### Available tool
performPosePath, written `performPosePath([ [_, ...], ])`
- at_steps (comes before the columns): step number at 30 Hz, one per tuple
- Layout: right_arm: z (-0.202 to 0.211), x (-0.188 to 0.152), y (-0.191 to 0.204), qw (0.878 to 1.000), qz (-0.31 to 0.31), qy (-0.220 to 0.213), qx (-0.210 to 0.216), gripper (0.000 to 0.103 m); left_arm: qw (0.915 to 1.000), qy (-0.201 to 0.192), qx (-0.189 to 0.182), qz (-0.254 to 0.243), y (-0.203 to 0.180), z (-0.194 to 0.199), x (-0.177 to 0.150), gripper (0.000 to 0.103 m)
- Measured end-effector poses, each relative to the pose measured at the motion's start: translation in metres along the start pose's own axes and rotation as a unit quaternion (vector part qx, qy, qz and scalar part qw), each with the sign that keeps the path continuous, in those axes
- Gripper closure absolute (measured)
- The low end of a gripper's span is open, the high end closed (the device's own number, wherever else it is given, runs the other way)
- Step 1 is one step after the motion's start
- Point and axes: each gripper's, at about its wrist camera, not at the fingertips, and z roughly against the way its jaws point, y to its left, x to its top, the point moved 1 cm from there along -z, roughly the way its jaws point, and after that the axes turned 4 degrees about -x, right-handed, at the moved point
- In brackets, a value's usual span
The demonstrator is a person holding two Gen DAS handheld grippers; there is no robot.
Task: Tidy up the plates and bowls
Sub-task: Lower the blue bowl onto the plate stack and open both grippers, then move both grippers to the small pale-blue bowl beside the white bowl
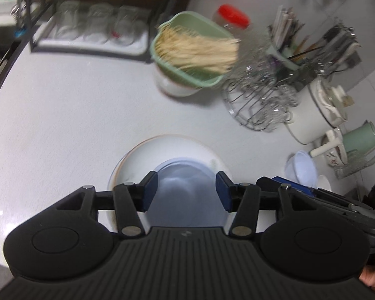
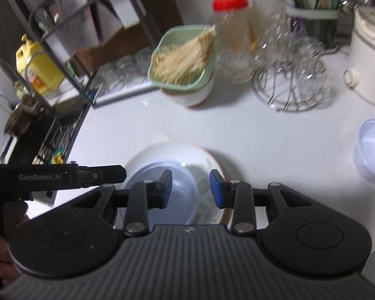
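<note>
A pale blue bowl (image 1: pixel 185 190) sits inside a white plate (image 1: pixel 167 150) with a brown rim on the white counter. My left gripper (image 1: pixel 186 191) is open, its blue pads on either side of the bowl, above it. In the right wrist view the same bowl (image 2: pixel 162 190) sits on the plate (image 2: pixel 177 150). My right gripper (image 2: pixel 190 188) is open over the bowl's right edge. The left gripper's body (image 2: pixel 55 176) shows at the left. A second pale blue bowl (image 2: pixel 373 150) lies at the right, and shows in the left view (image 1: pixel 301 168).
A green basket of noodles (image 2: pixel 185 60) sits on a white bowl at the back. A red-lidded jar (image 2: pixel 233 37), a wire rack (image 2: pixel 290 80), a utensil holder (image 2: pixel 315 17), a white pot (image 2: pixel 370 57) and a glass rack (image 1: pixel 92 27) stand behind. The counter edge (image 2: pixel 75 135) is at left.
</note>
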Motion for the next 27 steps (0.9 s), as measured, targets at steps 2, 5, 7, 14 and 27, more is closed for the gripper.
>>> performPosePath([
  [2,0.008,0.001,-0.003,1.0,-0.009,-0.019,-0.003,0.067,0.9998,-0.007,-0.004,-0.02,-0.01,0.003,0.003,0.046],
  [5,0.019,0.001,-0.008,0.999,-0.015,-0.039,-0.008,0.067,0.9989,-0.017,-0.009,-0.042,-0.024,0.008,0.005,0.046],
  [7,0.025,0.002,-0.012,0.998,-0.015,-0.052,-0.01,0.067,0.9985,-0.019,-0.013,-0.049,-0.032,0.008,0.007,0.046],
  [14,0.043,0.002,-0.033,0.994,-0.052,-0.097,-0.025,0.067,0.9954,-0.017,-0.03,-0.089,-0.061,0.002,0.015,0.046],
  [27,0.064,-0.004,-0.074,0.985,-0.076,-0.141,-0.07,0.067,0.9878,-0.006,-0.059,-0.144,-0.121,-0.022,0.022,0.046],
])
